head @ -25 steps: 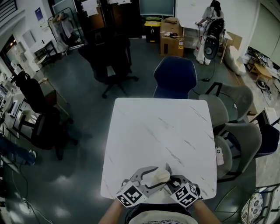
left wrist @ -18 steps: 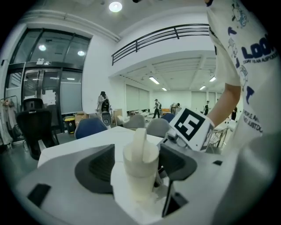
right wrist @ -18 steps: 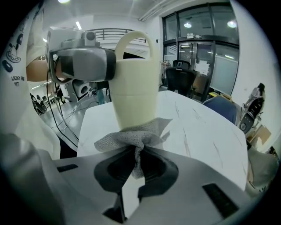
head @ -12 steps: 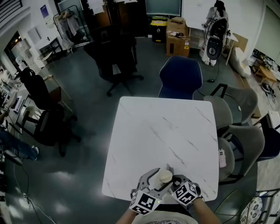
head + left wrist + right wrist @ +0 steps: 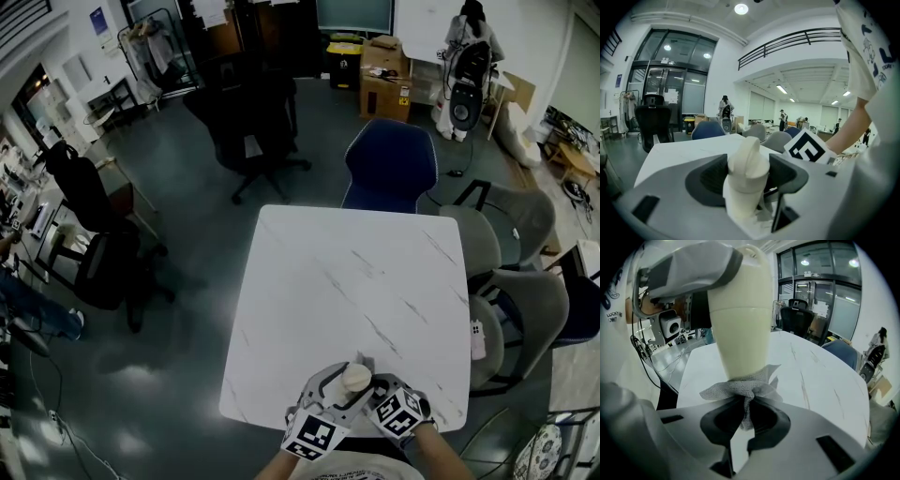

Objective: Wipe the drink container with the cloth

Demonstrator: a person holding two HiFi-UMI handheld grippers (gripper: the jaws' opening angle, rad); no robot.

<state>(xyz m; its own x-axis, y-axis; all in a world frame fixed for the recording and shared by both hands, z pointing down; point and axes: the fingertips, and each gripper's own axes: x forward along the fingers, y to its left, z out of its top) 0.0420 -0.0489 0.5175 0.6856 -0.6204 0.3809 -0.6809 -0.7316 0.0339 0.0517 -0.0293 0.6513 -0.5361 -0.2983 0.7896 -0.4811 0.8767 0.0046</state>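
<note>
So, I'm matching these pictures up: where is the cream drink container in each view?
Head view: cream plastic drink container, bottom centre.
Left gripper view: container, lower centre, between the jaws.
Right gripper view: container, upper centre, above the grey mesh cloth.
Shared landmark: white marble-patterned table.
</note>
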